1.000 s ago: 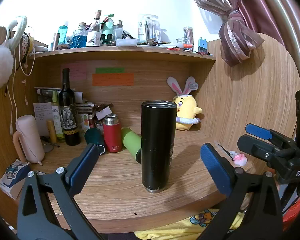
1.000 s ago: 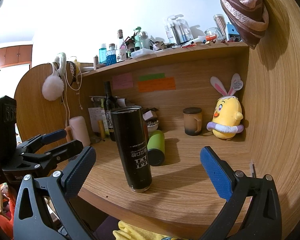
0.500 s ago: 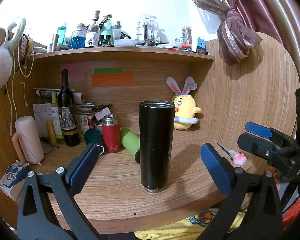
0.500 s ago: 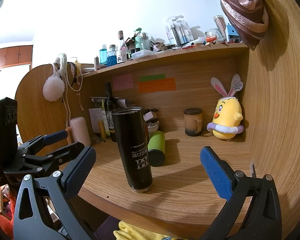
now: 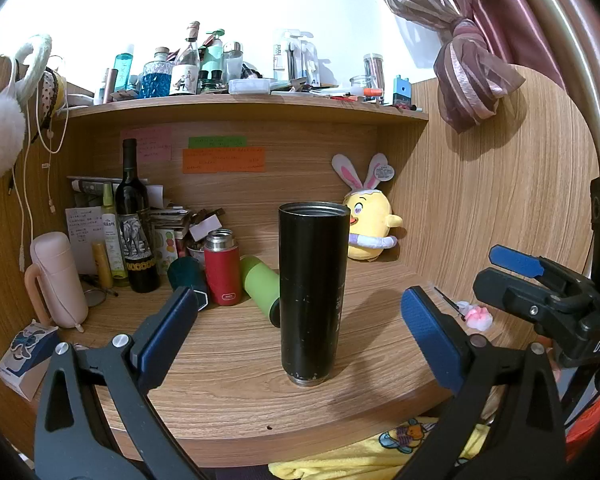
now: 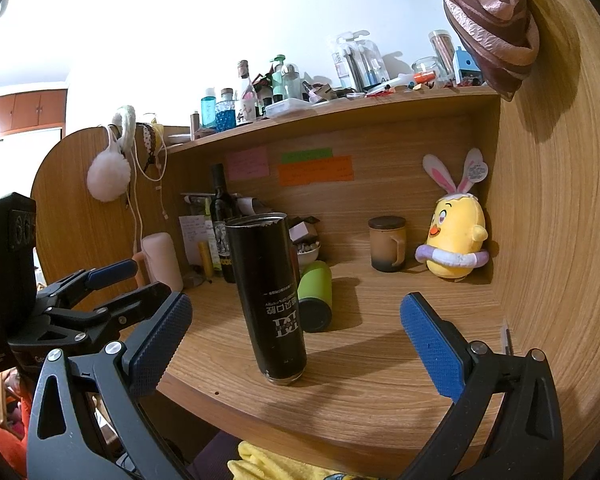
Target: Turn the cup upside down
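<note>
While both jaws gape | cup stands untouched between them

black gripper, blue textured pads

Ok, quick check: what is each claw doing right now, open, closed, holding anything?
Left claw: open, empty, black cup standing between its fingers, untouched.
Right claw: open, empty, clear of the cup.
</note>
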Motion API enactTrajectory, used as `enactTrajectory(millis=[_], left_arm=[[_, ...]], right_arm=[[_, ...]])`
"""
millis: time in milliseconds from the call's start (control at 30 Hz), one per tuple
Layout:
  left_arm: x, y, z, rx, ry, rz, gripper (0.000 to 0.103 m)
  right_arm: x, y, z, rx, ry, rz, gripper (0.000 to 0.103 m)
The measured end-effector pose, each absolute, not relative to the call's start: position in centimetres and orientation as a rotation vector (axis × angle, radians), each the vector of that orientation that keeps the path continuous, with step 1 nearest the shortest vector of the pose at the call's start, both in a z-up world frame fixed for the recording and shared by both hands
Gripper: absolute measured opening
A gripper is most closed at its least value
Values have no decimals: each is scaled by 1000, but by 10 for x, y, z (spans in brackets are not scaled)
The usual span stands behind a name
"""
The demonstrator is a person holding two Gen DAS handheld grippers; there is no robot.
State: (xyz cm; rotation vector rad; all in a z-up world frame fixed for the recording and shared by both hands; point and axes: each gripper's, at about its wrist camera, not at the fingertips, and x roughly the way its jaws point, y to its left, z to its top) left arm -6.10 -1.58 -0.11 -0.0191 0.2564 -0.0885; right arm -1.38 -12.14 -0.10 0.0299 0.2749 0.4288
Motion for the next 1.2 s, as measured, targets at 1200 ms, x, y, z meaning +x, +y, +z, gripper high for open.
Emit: enactTrajectory(millis=[1200], left_arm=[[-57, -15, -2, -34, 276, -115, 103]], right_arm=[[-15, -119, -1, 31, 276, 425, 103]])
